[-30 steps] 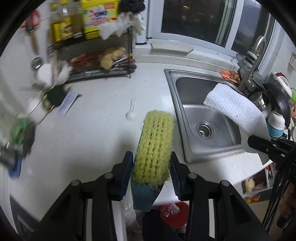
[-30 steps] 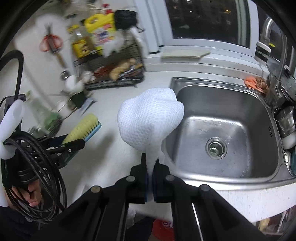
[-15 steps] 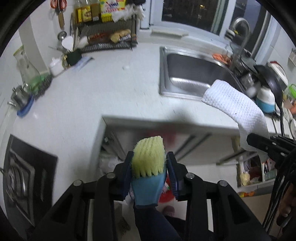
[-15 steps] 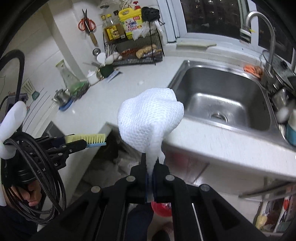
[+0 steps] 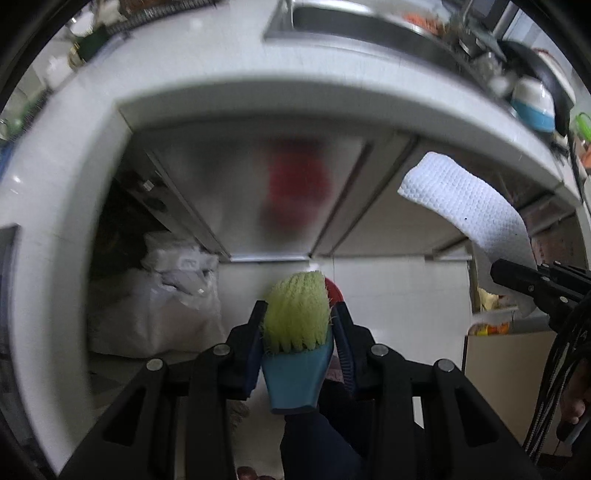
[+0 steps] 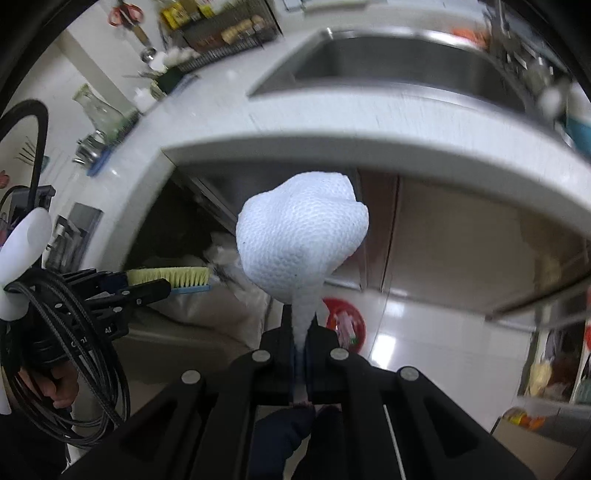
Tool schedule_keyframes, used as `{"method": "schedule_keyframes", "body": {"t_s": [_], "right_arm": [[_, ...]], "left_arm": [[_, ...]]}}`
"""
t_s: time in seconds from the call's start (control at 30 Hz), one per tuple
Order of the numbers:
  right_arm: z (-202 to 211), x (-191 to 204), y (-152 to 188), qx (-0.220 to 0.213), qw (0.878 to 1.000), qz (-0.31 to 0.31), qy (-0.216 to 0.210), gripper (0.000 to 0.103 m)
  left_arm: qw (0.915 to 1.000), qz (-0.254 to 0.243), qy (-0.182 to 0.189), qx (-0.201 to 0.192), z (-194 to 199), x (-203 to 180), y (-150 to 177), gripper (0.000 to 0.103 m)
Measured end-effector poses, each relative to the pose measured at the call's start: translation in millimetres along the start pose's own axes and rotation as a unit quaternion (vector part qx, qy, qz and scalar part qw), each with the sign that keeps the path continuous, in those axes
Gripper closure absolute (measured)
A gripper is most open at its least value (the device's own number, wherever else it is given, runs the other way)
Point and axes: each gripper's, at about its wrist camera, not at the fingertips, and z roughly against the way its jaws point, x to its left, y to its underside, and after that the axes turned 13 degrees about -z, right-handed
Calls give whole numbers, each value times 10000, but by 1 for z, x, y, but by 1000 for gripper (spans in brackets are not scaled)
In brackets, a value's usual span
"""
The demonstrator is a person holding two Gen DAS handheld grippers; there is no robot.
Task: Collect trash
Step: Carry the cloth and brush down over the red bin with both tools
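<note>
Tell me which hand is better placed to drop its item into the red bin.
Probably right: the right gripper, clamping the paper towel, shows the red bin just beyond its tips.

The red bin (image 5: 334, 291) is almost wholly hidden behind the brush (image 5: 296, 321). The sink (image 5: 354, 22) is cut off by the top edge, and the countertop (image 6: 369, 125) is smeared with blur.

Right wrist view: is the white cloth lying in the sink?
No, the white cloth is pinched upright between the right gripper fingers, below the counter edge.
</note>
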Motion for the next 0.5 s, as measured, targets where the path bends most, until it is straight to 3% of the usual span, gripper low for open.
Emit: {"method": "schedule_keyframes", "body": {"t_s": [0.2,0.5], "right_arm": [[-69,-23,25,340,9993,-121,113,99],[-239,-67,72,855,9953,-294,345,99]], "left_arm": [[9987,-86,399,300,-108,4,34,70],[9943,-58,794,711,-308,14,82,70]]}}
